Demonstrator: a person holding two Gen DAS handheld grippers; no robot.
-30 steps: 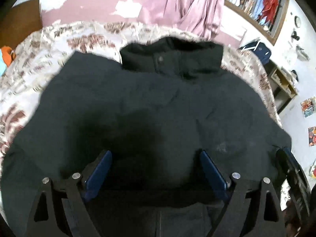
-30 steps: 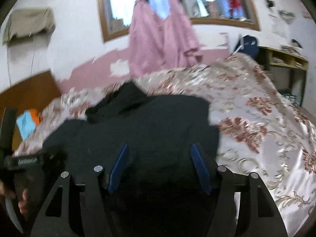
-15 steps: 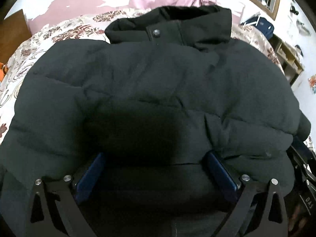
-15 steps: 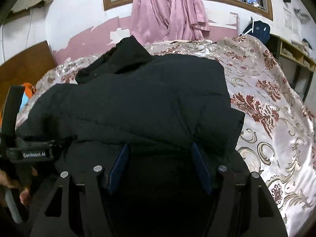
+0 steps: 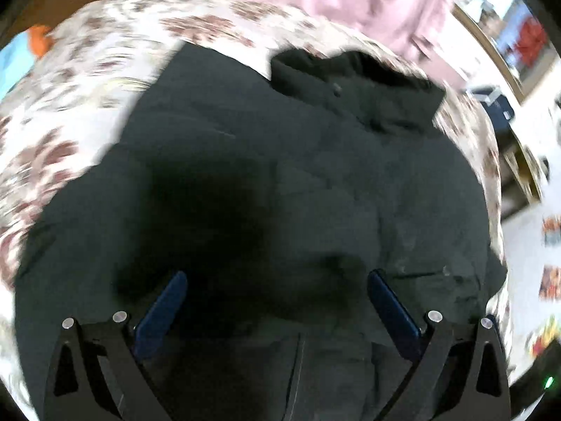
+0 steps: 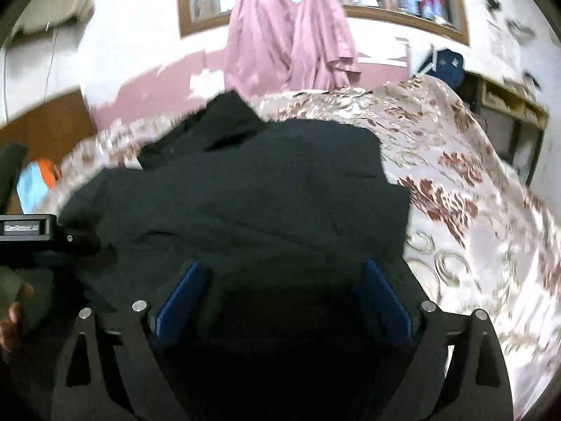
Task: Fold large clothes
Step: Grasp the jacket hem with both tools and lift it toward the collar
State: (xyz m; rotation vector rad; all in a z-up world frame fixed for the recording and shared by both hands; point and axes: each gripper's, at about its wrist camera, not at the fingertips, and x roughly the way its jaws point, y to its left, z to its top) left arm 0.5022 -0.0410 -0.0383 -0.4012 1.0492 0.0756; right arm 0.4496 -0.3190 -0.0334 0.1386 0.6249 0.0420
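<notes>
Left gripper (image 5: 277,280) spread wide, clamping nothing, jacket (image 5: 315,193) below it. Right gripper (image 6: 284,270) jaws opening over the same black jacket, pads clear of the fabric. Jacket lies spread on the floral bedspread (image 6: 473,193), collar toward the pink curtain (image 6: 291,35).

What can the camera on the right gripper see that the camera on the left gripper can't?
Only the right wrist view shows the person's hand, the other black gripper's body, and a beige cloth on the wall.

Only the left wrist view shows colourful posters on the white wall.

Both show the big black puffy jacket on the flowery bedspread, the pink curtains, and wide-apart blue pads. The right gripper is opening; the left gripper is open.
</notes>
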